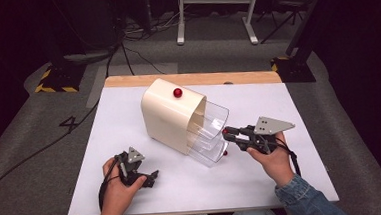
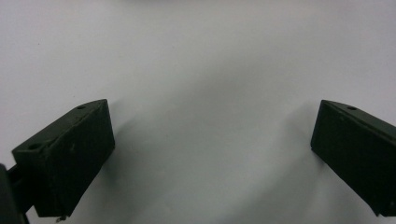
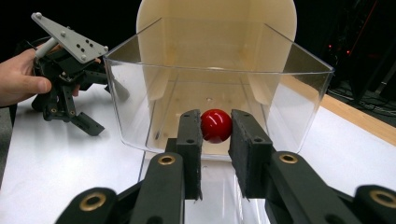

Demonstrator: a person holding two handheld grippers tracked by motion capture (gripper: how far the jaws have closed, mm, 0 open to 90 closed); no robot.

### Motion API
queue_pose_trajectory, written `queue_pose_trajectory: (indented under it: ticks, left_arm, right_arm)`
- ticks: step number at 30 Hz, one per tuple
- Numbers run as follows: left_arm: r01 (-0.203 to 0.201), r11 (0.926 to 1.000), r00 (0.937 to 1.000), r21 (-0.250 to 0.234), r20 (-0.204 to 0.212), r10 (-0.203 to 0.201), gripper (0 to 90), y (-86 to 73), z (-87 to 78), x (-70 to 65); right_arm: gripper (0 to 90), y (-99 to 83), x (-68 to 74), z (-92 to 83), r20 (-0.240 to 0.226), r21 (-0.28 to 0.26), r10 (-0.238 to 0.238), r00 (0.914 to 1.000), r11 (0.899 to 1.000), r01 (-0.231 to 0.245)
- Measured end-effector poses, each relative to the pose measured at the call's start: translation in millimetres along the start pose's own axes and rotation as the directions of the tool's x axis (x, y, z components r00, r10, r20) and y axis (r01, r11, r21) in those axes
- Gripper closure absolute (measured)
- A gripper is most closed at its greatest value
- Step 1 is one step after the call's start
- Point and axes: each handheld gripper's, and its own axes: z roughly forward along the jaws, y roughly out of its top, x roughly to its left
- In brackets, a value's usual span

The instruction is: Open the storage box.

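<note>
A cream drawer cabinet (image 1: 171, 116) stands mid-table with a red ball (image 1: 177, 92) on its top. Its clear plastic drawers (image 1: 211, 131) stick out toward the right. My right gripper (image 1: 226, 132) is at the front of the upper drawer. In the right gripper view that gripper (image 3: 216, 135) is shut on the drawer's red knob (image 3: 216, 125), with the clear drawer (image 3: 280, 88) open behind it. A second red knob (image 1: 225, 153) shows lower down. My left gripper (image 1: 150, 177) rests on the white table at the front left, its jaws (image 2: 212, 140) wide apart and empty.
The white table top (image 1: 263, 183) has a wooden strip (image 1: 247, 77) along its far edge. Cables and stand feet lie on the grey floor beyond it. In the right gripper view the left gripper (image 3: 70, 107) and the hand holding it sit left of the drawer.
</note>
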Motion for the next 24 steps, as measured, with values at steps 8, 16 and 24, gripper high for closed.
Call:
queue_pose_trajectory:
  ticks: [8,16,24]
  left_arm:
    - [0.000,1.0000,1.0000,0.000,-0.001,0.000,0.0,0.0,0.0,-0.1]
    - [0.001,1.0000,1.0000,-0.003,-0.001,-0.001,0.0,-0.2,0.1,-0.3]
    - [-0.003,1.0000,1.0000,-0.003,-0.003,0.003,0.0,-0.3,-0.1,-0.1]
  right_arm:
    - [74.6,-9.9,-1.9,0.2,-0.001,0.022,0.015,0.9999,1.000,-0.015]
    - [63.1,-16.3,-3.4,3.5,0.018,0.059,0.006,0.9998,0.998,-0.008]
    - [57.0,-18.4,-3.6,-0.2,0.022,0.066,0.010,0.9997,0.998,-0.011]
